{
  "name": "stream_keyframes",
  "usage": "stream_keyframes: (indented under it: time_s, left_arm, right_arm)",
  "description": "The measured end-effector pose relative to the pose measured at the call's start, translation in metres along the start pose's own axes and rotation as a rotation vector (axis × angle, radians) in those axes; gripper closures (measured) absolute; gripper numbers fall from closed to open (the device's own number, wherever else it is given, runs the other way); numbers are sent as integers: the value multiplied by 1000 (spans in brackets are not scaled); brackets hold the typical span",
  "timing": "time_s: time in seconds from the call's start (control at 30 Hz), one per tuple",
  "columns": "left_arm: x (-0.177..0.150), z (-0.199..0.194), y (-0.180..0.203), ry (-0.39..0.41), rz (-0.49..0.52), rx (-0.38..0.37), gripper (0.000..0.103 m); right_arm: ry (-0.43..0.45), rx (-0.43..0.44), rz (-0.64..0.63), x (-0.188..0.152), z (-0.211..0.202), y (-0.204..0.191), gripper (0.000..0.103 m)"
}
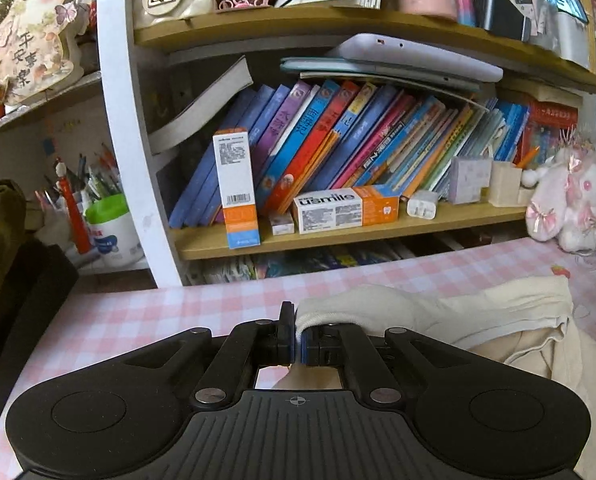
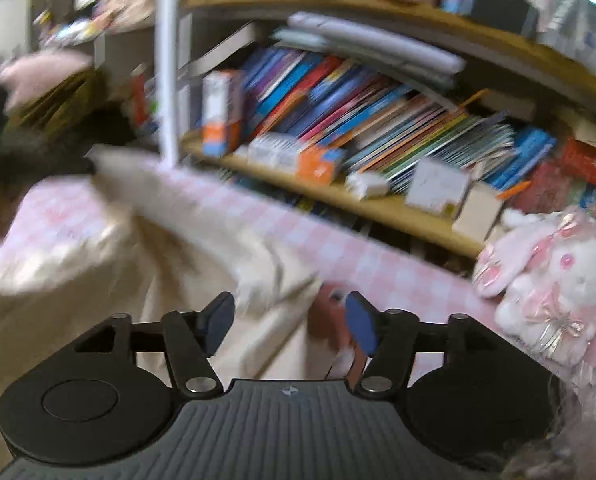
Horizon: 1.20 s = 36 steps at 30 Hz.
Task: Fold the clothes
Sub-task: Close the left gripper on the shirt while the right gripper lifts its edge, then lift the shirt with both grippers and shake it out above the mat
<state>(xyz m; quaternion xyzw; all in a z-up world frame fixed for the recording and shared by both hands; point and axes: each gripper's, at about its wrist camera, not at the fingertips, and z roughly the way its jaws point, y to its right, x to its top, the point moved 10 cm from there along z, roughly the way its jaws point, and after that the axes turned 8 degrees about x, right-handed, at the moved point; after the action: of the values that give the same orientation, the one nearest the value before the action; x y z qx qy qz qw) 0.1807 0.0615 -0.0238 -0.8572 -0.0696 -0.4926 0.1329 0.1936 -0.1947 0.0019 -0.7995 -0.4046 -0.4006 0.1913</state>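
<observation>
Pinching the cream cloth (image 1: 398,312), left gripper (image 1: 297,336) should pull gently; right gripper (image 2: 286,320) jaws apart, cloth just ahead.

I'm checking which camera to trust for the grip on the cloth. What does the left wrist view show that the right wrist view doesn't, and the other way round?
Only the left wrist view: the left gripper, jaws shut on a rolled edge of the cream garment, and a green cup of pens.

Only the right wrist view, which is blurred: the right gripper, jaws open with nothing pinched, above the cloth's edge.

Both: the garment, the pink checked tablecloth, the bookshelf and the pink plush toy.
</observation>
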Motion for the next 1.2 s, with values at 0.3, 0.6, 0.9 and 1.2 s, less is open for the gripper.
stream_keyframes:
  time_s: [0.3,0.6,0.9,1.2]
  left_arm:
    - [-2,3,2,-13,4,-11,99]
    - [13,-24,-29,42,-23,0,99]
    - [28,-73,-24,157,59,-10,98]
    - [104,-227,-75,539,-147,137,99]
  right_arm:
    - [-149,-33,-72,-35,37,-34,37]
    - [-192,-172,152,-41,74,-7,99]
    - [202,-374,157,25,-74,62,100]
    - [599,-234,13,88,-214,9,100]
